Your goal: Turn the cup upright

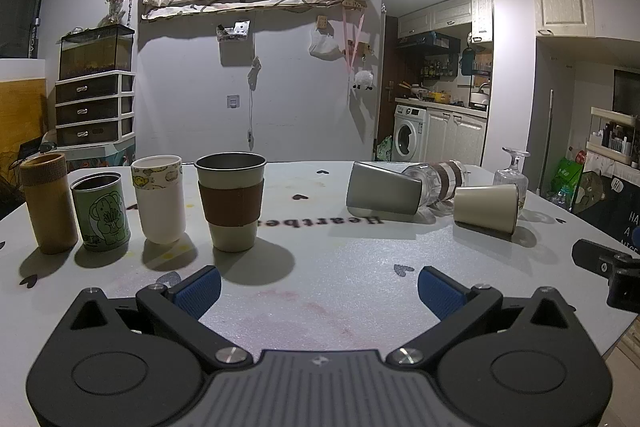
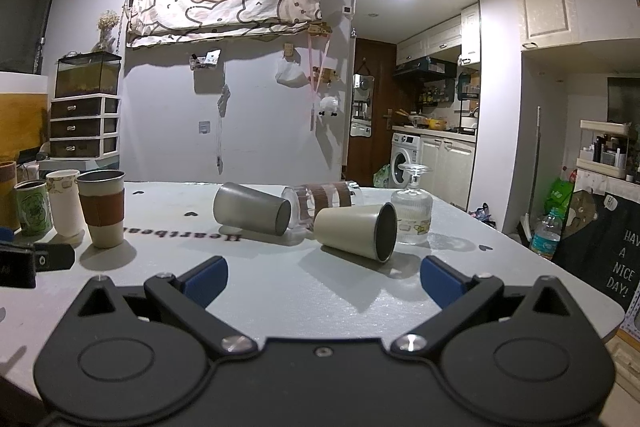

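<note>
A: Largest first: pale grey desk (image 1: 320, 251) with small dark heart marks and upside-down "Heartbeat" lettering. Carries every cup in view.

B: Noted. Standing row at left of left wrist view?

A: Four upright, side by side: tan cylindrical bamboo-look cup (image 1: 49, 203), green tin can with elephant print (image 1: 102, 213), white cup with yellow patterned band (image 1: 159, 199), metal-rimmed beige cup with brown sleeve (image 1: 232, 201). Same sleeved cup at left in right wrist view (image 2: 102, 213).

B: Toppled group?

A: Three on their sides, right of centre. Grey metal tumbler (image 2: 252, 209), mouth facing right. Just behind it, clear glass cup with brown band (image 2: 324, 203). Nearest, cream tumbler with dark inner wall (image 2: 356, 231), mouth to the right, resting on desk directly ahead of right gripper (image 2: 324, 277). Ribbed stemmed glass (image 2: 412, 211) inverted, foot up, close behind cream tumbler; contact unclear.

B: Fingers?

A: Left gripper (image 1: 319, 287): blue-padded fingers (image 1: 200, 289) spread wide, nothing between, low over desk near sleeved cup. Right gripper: blue-padded fingers (image 2: 438, 279) spread wide too, nothing held, apart from cream tumbler.
</note>
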A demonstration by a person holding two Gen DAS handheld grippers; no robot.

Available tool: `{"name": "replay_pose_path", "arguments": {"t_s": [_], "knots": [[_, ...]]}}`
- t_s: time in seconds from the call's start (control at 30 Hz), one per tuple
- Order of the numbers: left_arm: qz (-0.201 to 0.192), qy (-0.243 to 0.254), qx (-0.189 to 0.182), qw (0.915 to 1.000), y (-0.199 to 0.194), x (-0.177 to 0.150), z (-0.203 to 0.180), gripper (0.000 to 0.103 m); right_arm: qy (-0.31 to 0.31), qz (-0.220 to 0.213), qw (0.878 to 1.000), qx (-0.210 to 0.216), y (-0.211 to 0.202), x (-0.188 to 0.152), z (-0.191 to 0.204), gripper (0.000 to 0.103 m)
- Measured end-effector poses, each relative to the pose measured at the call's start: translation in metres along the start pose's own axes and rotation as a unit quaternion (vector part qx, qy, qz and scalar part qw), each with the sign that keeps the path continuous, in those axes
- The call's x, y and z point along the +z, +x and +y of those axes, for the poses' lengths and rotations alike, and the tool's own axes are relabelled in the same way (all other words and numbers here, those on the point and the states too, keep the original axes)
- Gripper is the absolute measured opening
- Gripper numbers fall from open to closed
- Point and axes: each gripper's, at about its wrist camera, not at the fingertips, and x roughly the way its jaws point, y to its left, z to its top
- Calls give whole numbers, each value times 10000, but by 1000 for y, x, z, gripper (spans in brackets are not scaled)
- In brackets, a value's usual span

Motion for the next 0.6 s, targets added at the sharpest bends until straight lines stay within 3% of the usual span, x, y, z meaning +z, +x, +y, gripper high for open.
{"name": "replay_pose_path", "arguments": {"t_s": [0.6], "knots": [[15, 2, -1, 10000, 0, 1, 0, 103, 8, 7, 10000, -1, 0, 1, -1, 103]]}}
